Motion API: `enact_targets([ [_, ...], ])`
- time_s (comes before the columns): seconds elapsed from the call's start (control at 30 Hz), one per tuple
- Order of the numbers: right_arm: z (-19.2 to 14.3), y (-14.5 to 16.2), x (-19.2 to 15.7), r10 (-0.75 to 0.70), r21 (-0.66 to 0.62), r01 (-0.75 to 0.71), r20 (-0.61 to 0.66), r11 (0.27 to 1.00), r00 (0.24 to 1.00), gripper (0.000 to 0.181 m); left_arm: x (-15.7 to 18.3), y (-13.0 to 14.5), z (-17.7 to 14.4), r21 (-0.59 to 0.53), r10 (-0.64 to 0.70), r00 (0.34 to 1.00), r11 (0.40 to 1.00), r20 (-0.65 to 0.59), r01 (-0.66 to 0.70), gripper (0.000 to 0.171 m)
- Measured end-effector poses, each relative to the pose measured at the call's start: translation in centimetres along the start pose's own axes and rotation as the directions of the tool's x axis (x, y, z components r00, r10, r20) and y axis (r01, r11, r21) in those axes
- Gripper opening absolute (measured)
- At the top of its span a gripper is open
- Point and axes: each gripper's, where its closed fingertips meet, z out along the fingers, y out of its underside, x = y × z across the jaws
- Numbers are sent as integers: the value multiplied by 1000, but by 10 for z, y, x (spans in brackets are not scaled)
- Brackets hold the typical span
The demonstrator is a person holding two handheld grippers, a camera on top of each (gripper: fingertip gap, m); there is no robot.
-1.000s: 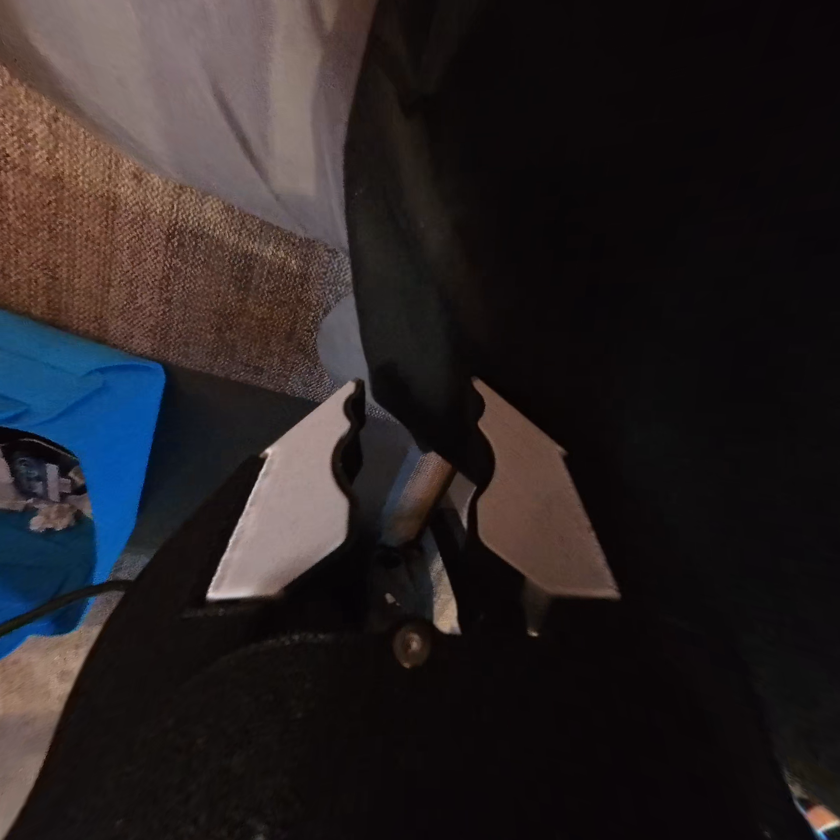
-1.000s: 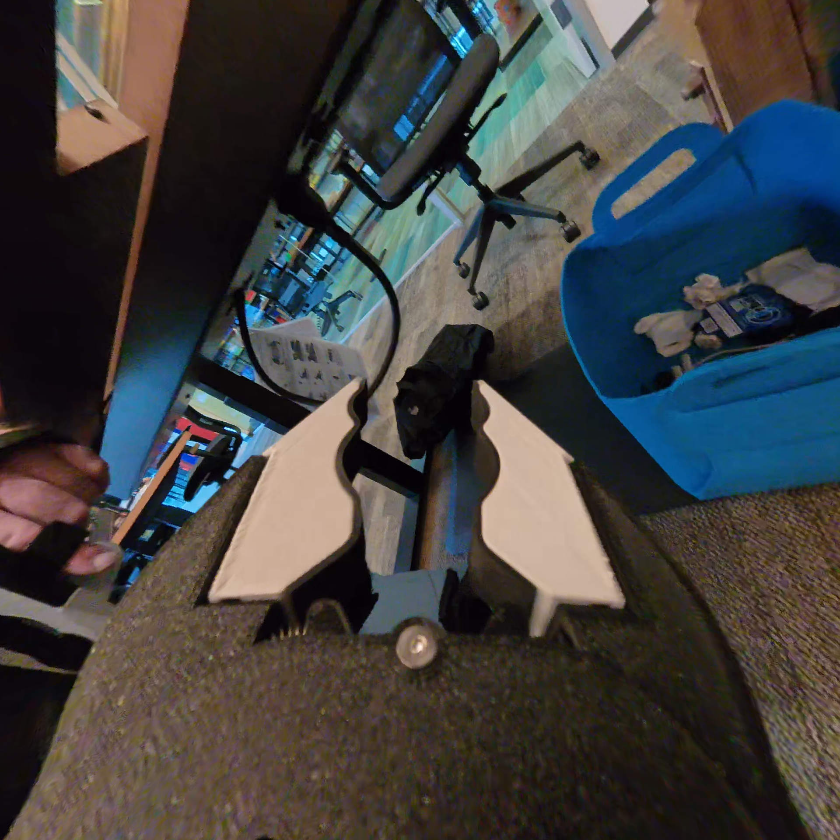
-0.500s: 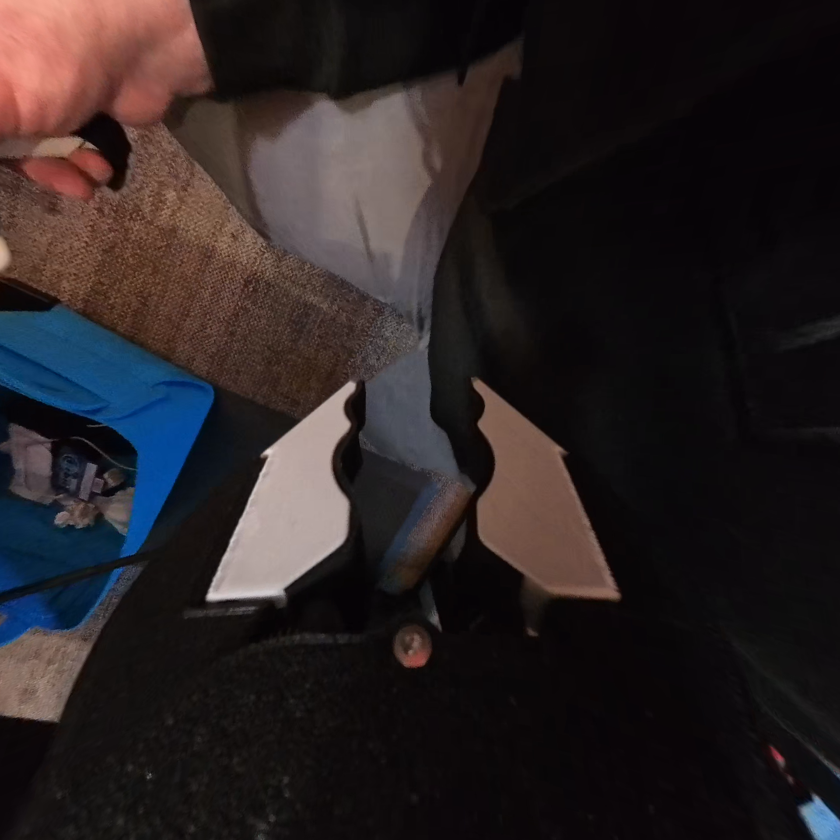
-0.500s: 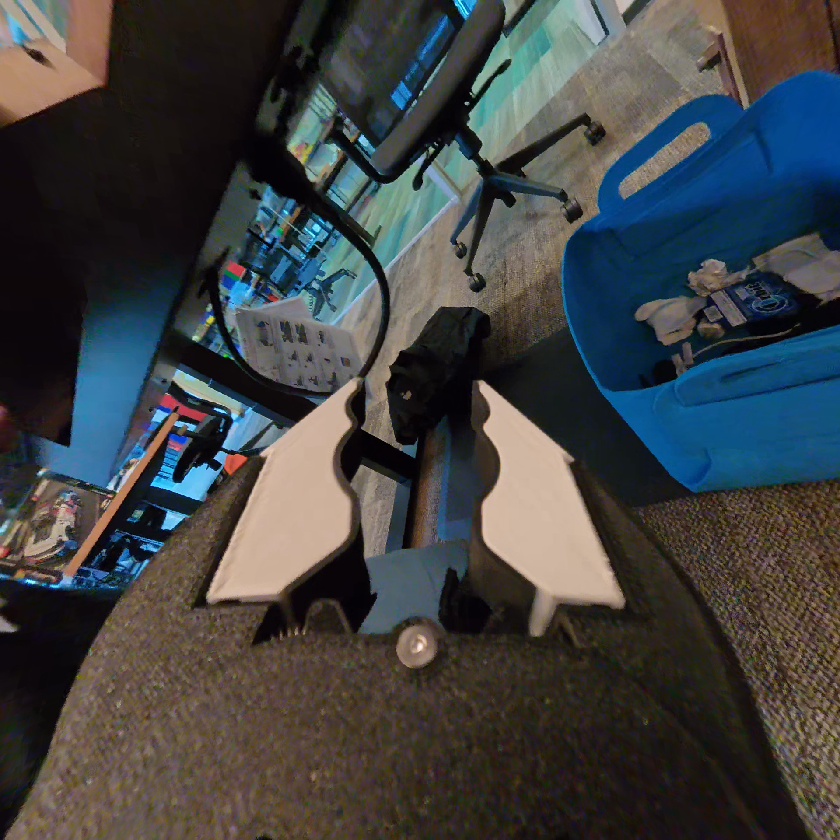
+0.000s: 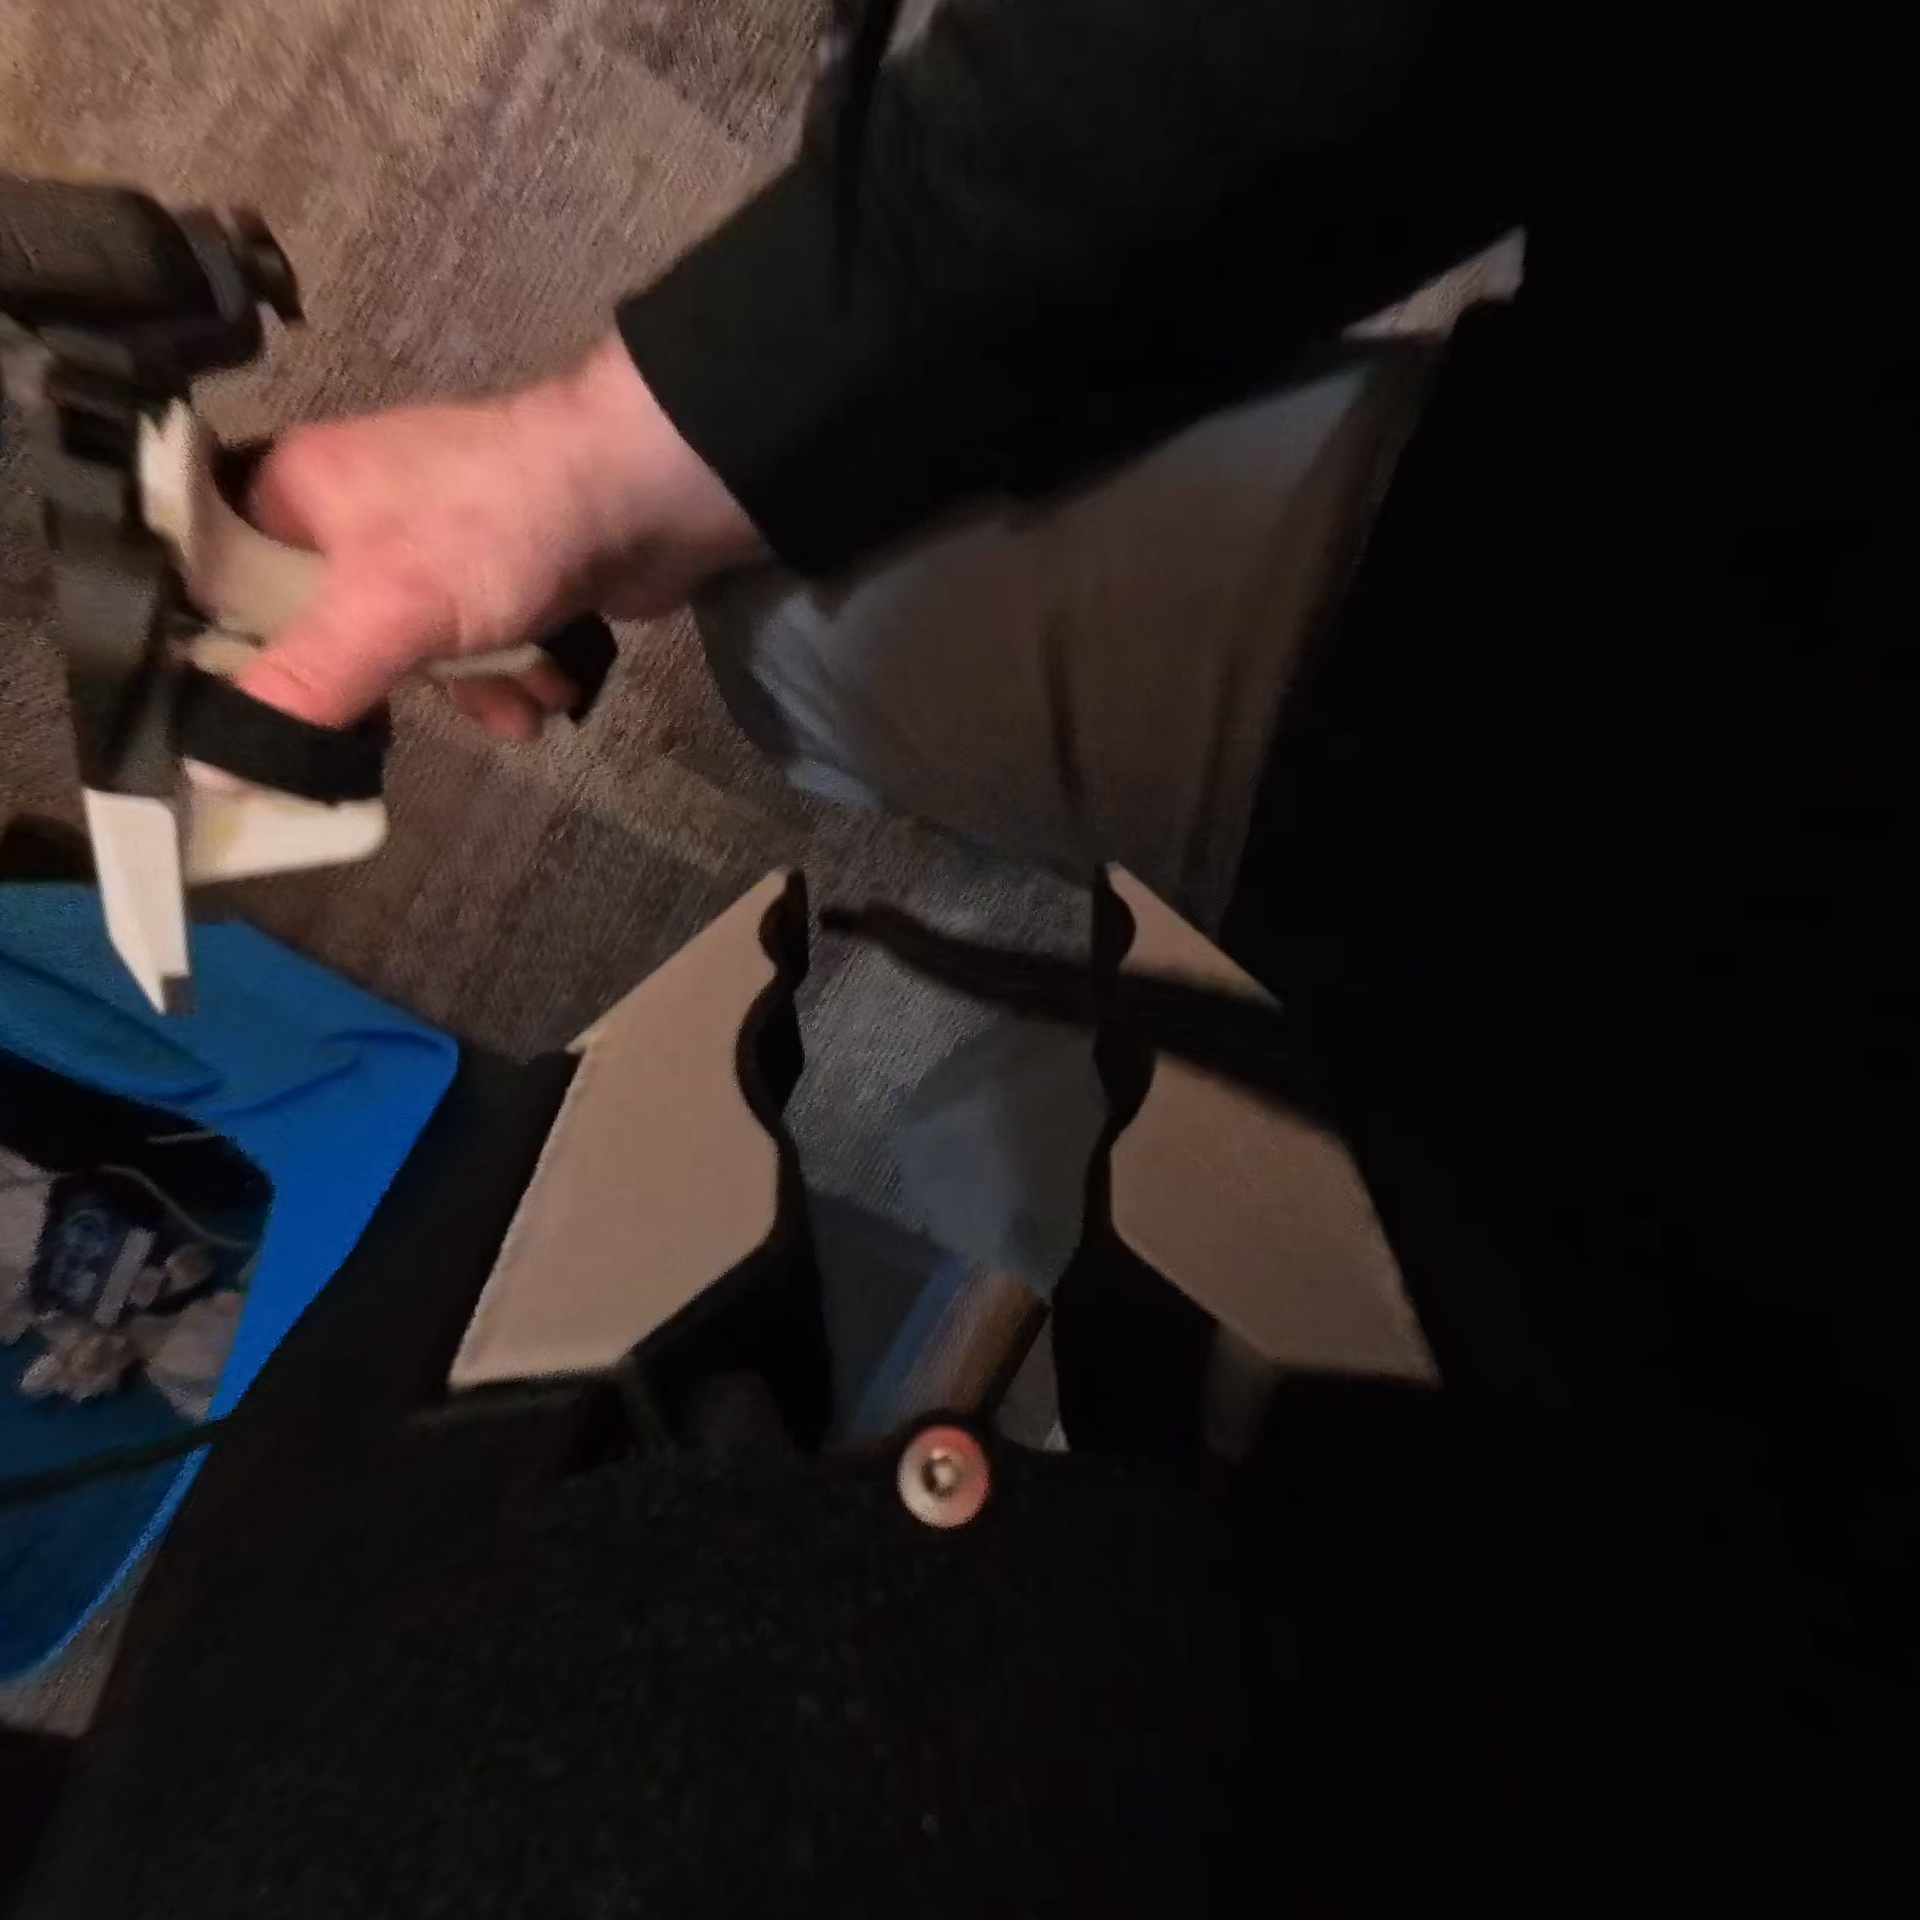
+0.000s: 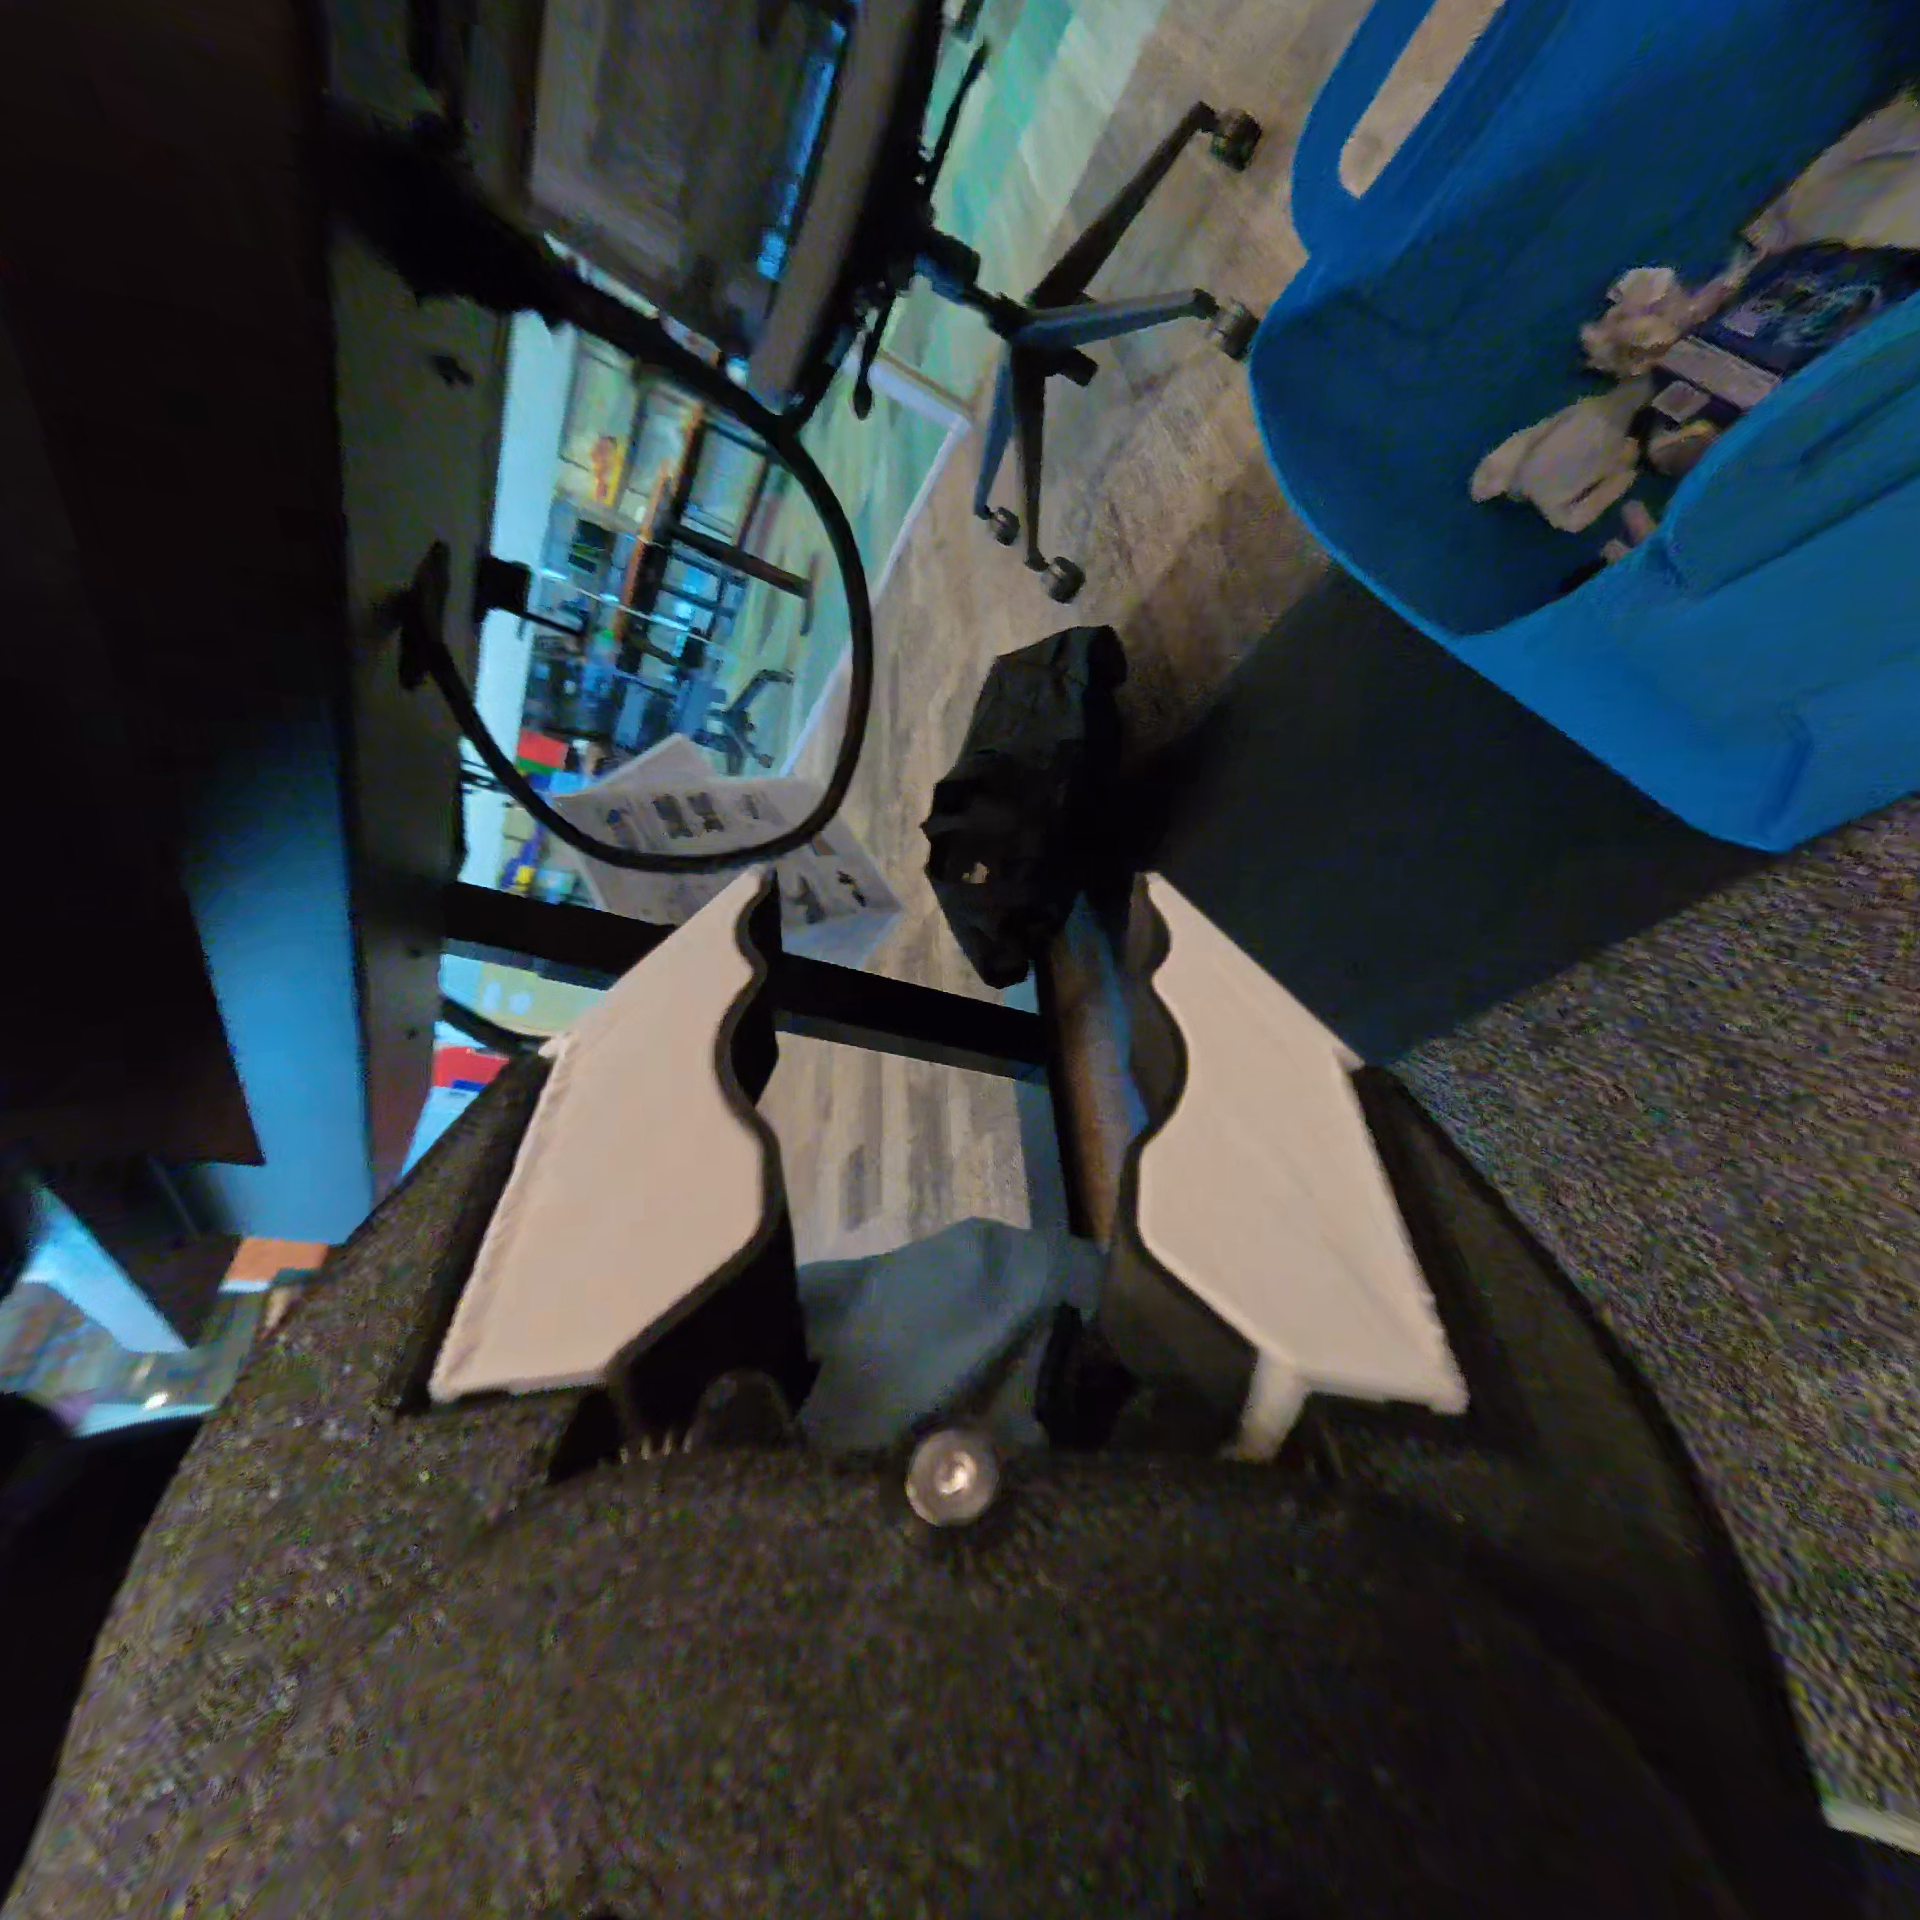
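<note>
My left gripper (image 5: 948, 904) is open and empty, held over grey carpet (image 5: 582, 883). A dark strap (image 5: 997, 977) crosses the view just beyond its fingertips. To its upper left a person's hand (image 5: 468, 520) in a dark sleeve holds the other gripper, whose white finger (image 5: 140, 894) hangs above a blue bin (image 5: 312, 1049). My right gripper (image 6: 956, 894) is open and empty, low over the carpet. A black crumpled bundle (image 6: 1029, 790) lies just beyond its right fingertip.
The blue bin (image 6: 1558, 665) holds crumpled paper and a dark packet. An office chair (image 6: 1039, 312) on castors stands beyond. A black cable loop (image 6: 831, 582) hangs from a dark desk, above a printed sheet (image 6: 686, 800). A black bar (image 6: 883, 997) crosses low.
The left view has swung away from the dark clothing, so the hand with the other gripper now sits lower and larger. The right view has tilted and moved closer to the bin.
</note>
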Motion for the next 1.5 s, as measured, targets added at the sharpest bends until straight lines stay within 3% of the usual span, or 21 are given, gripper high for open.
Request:
enact_targets([
  [0.13, 11, 33, -22, 15, -19, -16, -48, 1000, 999, 71, 7, -9, -12, 63, 67, 998, 996, -10, -66, 57],
  [0.3, 15, 103, -61, -6, -99, -10, -161, 995, 987, 72, -11, -14, -22, 117, 68, 997, 990, 40, -72, 57],
  [0.4, 2, 148, -104, -66, -153, 28, -250, 988, 966, 71, -16, -33, -31, 222, 97, 993, 969, 71, -110, 57],
  [0.53, -32, 194, -181, 39, -91, -70, -312, 993, 949, 72, 3, -63, -45, 426, 77, 996, 904, -46, -50, 56],
  [0.6, -53, 214, -218, 94, -53, -119, -342, 991, 935, 73, 20, -60, -59, 444, -26, 991, 892, -133, 83, 59],
  [0.7, -79, 238, -276, 118, -11, -132, -369, 991, 922, 82, 64, -49, -110, 503, -111, 989, 852, -97, 145, 67],
  [0.83, -87, 244, -353, -21, -38, 5, -438, 999, 899, 92, 120, 13, -170, 469, -302, 953, 841, -7, 270, 98],
  [0.9, -79, 229, -389, -113, -52, 101, -462, 994, 880, 93, 139, 49, -204, 469, -414, 909, 812, 45, 347, 99],
  [0.97, -62, 210, -423, -209, -85, 191, -450, 978, 868, 94, 151, 86, -235, 478, -499, 857, 788, 128, 388, 85],
  [1.07, -26, 186, -463, -361, -196, 307, -391, 931, 847, 110, 158, 137, -264, 491, -632, 752, 723, 187, 486, 101],
  [1.17, 13, 160, -489, -569, -302, 490, -301, 818, 765, 128, 153, 178, -281, 511, -731, 644, 652, 227, 560, 130],
  [1.23, 43, 145, -500, -666, -346, 580, -228, 738, 711, 133, 145, 192, -293, 539, -752, 597, 638, 280, 551, 130],
  [1.3, 77, 132, -504, -729, -373, 646, -139, 666, 670, 138, 131, 221, -299, 542, -768, 508, 638, 390, 547, 130],
  [1.33, 93, 127, -500, -757, -399, 671, -100, 625, 646, 141, 125, 236, -296, 545, -789, 457, 614, 411, 570, 131],
  [1.4, 122, 118, -483, -824, -476, 716, -32, 511, 566, 147, 117, 258, -285, 597, -860, 351, 510, 371, 620, 132],
  [1.43, 134, 114, -473, -851, -508, 734, 1, 452, 524, 154, 115, 265, -279, 600, -875, 327, 483, 357, 638, 119],
  [1.5, 158, 105, -464, -876, -527, 764, 73, 372, 477, 155, 100, 283, -283, 639, -872, 233, 477, 430, 603, 113],
])
